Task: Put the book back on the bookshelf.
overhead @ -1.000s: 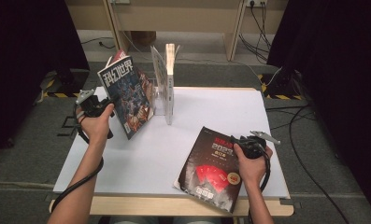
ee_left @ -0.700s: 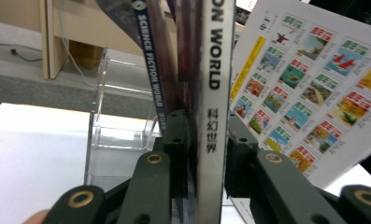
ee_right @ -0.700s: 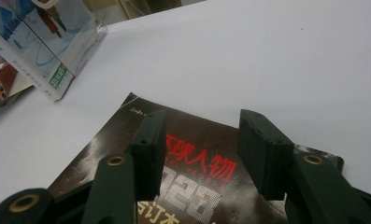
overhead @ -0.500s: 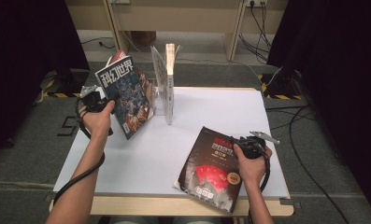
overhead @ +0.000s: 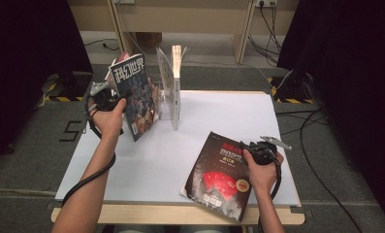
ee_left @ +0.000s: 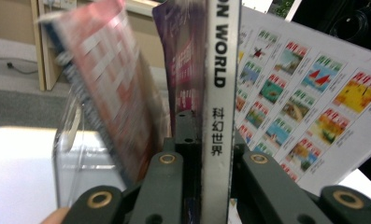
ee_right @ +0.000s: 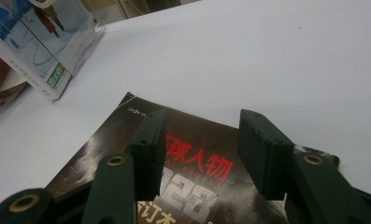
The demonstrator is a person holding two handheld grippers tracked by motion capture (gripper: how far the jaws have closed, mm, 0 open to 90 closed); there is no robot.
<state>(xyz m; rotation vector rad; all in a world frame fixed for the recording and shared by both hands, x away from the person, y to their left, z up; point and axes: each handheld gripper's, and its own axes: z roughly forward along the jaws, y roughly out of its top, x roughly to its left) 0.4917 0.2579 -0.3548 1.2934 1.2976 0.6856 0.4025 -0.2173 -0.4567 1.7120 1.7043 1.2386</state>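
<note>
Work in hand, as judged: magazines to be filed upright in the clear rack (overhead: 173,104) at the far-left part of the table (overhead: 277,121).

Left gripper (overhead: 113,99): jaws have just been closing and are now clamped on the spine of the sci-fi magazine (overhead: 134,94); in the left gripper view the spine (ee_left: 219,107) is pinched between the two jaws. Mag. is held upright, tilted, just left of the rack, apparently off the table; not yet slotted in.

Rack already holds at least one mag. standing on edge.

Right gripper (overhead: 258,148): jaws wide apart, nothing gripped; held over the far-right corner of the dark magazine (overhead: 221,177), which lies flat at the near-right of the table, near edge overhanging slightly.

Est. progress: partway. Left: slot the held mag., then pick up and file the dark one.
</note>
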